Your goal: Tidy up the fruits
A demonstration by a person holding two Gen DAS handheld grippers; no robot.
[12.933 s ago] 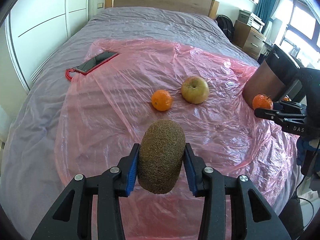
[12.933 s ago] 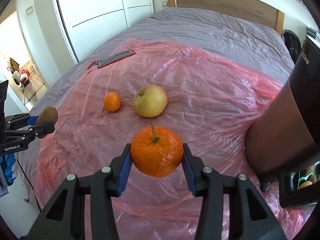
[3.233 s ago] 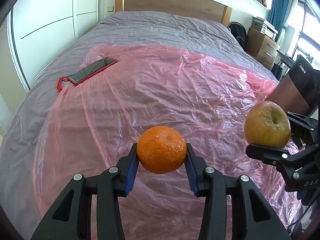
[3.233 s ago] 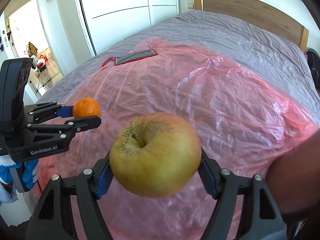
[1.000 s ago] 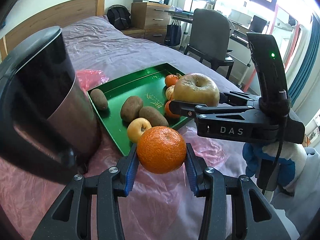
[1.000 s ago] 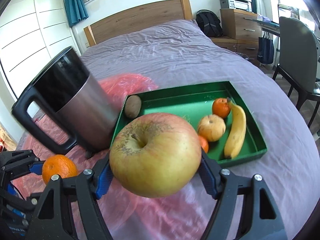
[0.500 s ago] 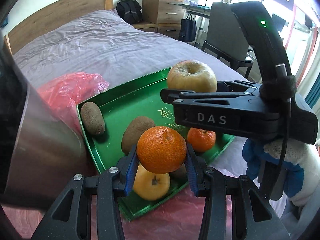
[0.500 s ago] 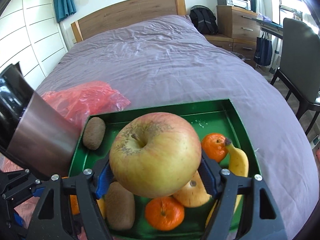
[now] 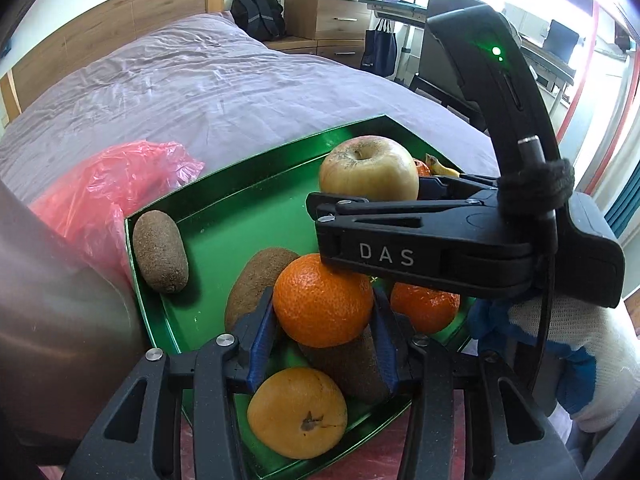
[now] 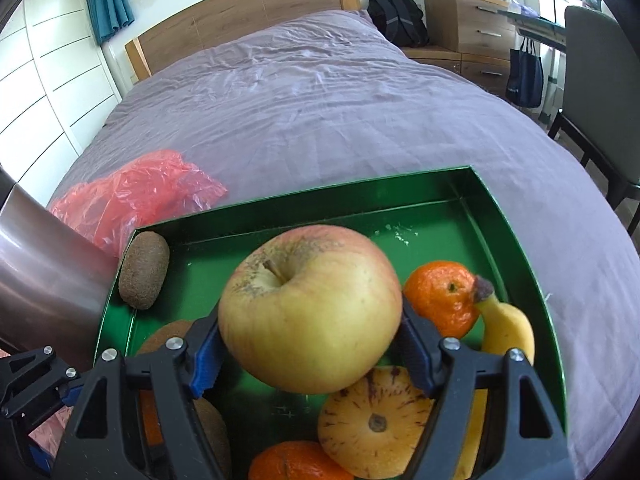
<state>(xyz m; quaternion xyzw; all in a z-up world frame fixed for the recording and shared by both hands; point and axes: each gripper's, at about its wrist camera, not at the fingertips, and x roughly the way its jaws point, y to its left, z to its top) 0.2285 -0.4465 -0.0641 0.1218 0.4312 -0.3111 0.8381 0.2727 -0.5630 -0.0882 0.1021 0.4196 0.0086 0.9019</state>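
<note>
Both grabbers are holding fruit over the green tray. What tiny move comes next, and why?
Probably lower a bit more, then let go. The left gripper holds a mandarin and the right gripper holds an apple, both over the green tray, where fruit already lies, so dropping from here might knock it.

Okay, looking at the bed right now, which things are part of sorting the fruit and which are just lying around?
Job: green tray, apple, held mandarin, kiwi, banana.
Lying about: red plastic bag, metal kettle, backpack, chair.
</note>
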